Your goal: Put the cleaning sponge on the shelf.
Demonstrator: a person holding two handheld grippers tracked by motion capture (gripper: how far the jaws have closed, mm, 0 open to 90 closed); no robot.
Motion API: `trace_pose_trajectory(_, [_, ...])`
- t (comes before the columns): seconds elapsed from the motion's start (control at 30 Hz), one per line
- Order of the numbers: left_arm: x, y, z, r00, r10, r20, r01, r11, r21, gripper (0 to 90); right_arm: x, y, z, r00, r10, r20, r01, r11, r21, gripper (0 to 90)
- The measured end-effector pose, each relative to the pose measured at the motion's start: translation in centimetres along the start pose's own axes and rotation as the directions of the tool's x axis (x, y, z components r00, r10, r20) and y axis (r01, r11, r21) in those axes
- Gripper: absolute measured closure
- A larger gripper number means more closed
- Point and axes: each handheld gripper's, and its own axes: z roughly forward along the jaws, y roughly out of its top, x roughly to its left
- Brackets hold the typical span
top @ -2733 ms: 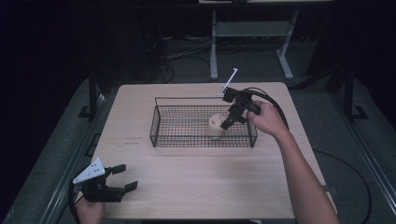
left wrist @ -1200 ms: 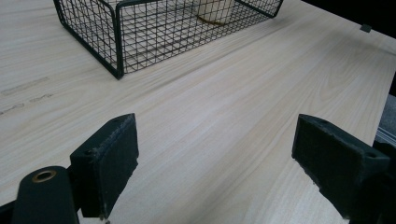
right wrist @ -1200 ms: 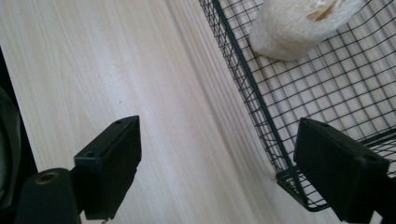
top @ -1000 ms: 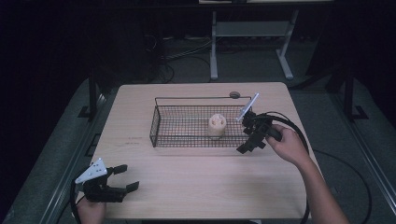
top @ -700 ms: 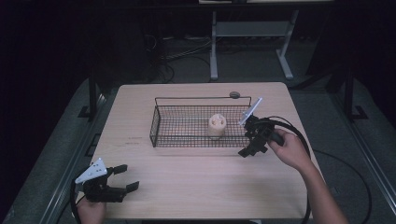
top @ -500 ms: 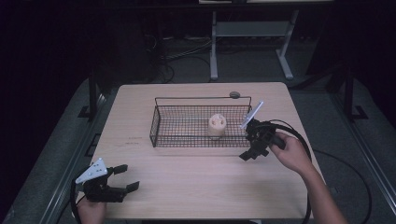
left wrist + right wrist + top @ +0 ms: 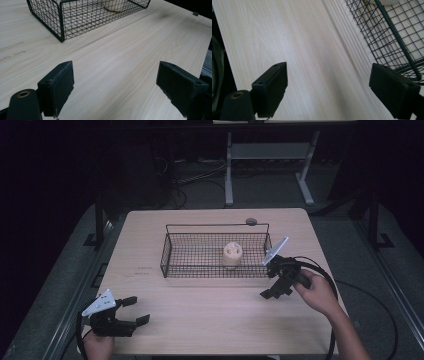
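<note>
A black wire basket (image 7: 170, 255) stands on the middle of the light wooden table (image 7: 210, 315). Inside it, toward its right end, sits a small cream-coloured round object (image 7: 232, 253); its base (image 7: 113, 5) shows through the mesh in the left gripper view. My right gripper (image 7: 268, 285) is open over the table just outside the basket's right front corner (image 7: 412, 72), with nothing between its jaws. My left gripper (image 7: 136, 310) is open and holds nothing near the table's front left corner, well away from the basket (image 7: 62, 20).
A small dark round disc (image 7: 251, 221) lies on the table behind the basket's far right corner. A white frame (image 7: 265, 160) stands on the floor beyond the table. Cables trail from the right gripper over the table's right edge.
My right gripper has left the basket, where the cream object now stands free, and has drawn back toward the front right, coming down to the table. The left gripper has stayed put.
</note>
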Motion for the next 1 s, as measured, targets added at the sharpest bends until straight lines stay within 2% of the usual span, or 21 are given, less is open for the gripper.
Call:
trace_pose_trajectory(0.47, [0.0, 0.0, 0.1, 1.0, -0.001, 0.002, 0.001, 1.0, 0.003, 13.4, 0.8, -2.3, 1.0, 0.9999, 0.011, -0.003, -0.011, 1.0, -0.005, 15.0])
trace_pose_trajectory(0.63, [-0.1, 0.0, 0.1, 1.0, 0.0, 0.002, 0.0, 1.0, 0.003, 13.4, 1.4, -3.2, 1.1, 0.9999, 0.017, 0.0, -0.017, 0.999, -0.027, 15.0])
trace_pose_trajectory(0.87, [-0.1, 0.1, 0.3, 1.0, 0.002, 0.004, -0.002, 1.0, 0.003, 13.4, 2.5, -4.4, 1.3, 1.0, -0.003, -0.004, 0.003, 0.999, -0.054, 14.8])
trace_pose_trajectory(1.0, [-0.1, 0.1, 0.3, 1.0, 0.003, 0.004, -0.003, 0.9999, 0.01, 13.4, 3.1, -5.1, 1.7, 0.9995, 0.03, -0.003, -0.031, 0.997, -0.071, 14.6])
